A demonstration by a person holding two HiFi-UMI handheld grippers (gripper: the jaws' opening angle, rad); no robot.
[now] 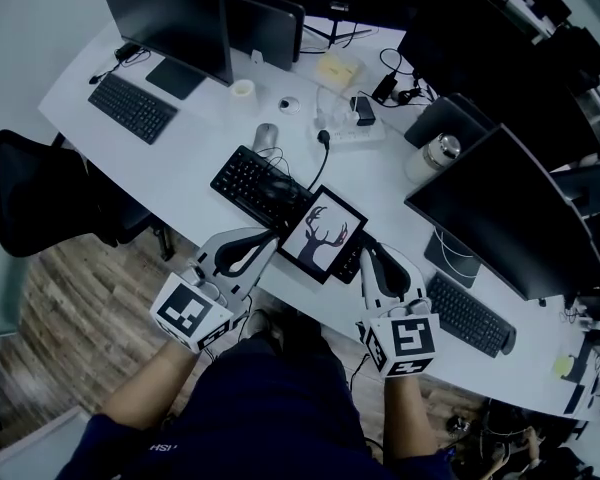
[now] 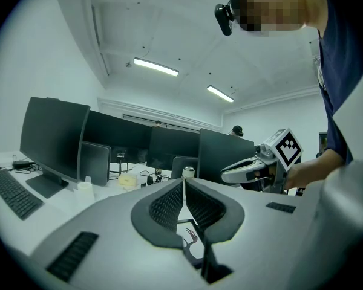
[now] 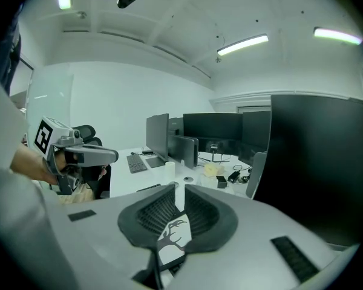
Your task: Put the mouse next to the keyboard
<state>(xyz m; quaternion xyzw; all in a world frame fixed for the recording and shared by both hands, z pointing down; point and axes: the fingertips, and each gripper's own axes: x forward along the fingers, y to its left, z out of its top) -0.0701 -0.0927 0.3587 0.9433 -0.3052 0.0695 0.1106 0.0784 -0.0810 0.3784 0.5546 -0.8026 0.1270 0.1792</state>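
A grey mouse (image 1: 266,138) lies on the white desk (image 1: 180,183), just beyond the far end of a black keyboard (image 1: 255,183). Above the keyboard's near end hangs a square mouse pad (image 1: 323,236), black-edged with a deer print, held between both grippers. My left gripper (image 1: 277,236) is shut on its left edge, and the pad (image 2: 190,234) shows as a thin sheet between the jaws. My right gripper (image 1: 365,253) is shut on the right edge, where the deer print (image 3: 172,237) sits between the ribbed pads (image 3: 151,213).
Monitors stand at the back left (image 1: 170,18) and right (image 1: 505,213), each with a keyboard (image 1: 132,108), (image 1: 470,313). A power strip (image 1: 350,128), a tape roll (image 1: 242,90) and a bottle (image 1: 435,155) sit behind. A black chair (image 1: 40,193) stands left of the desk.
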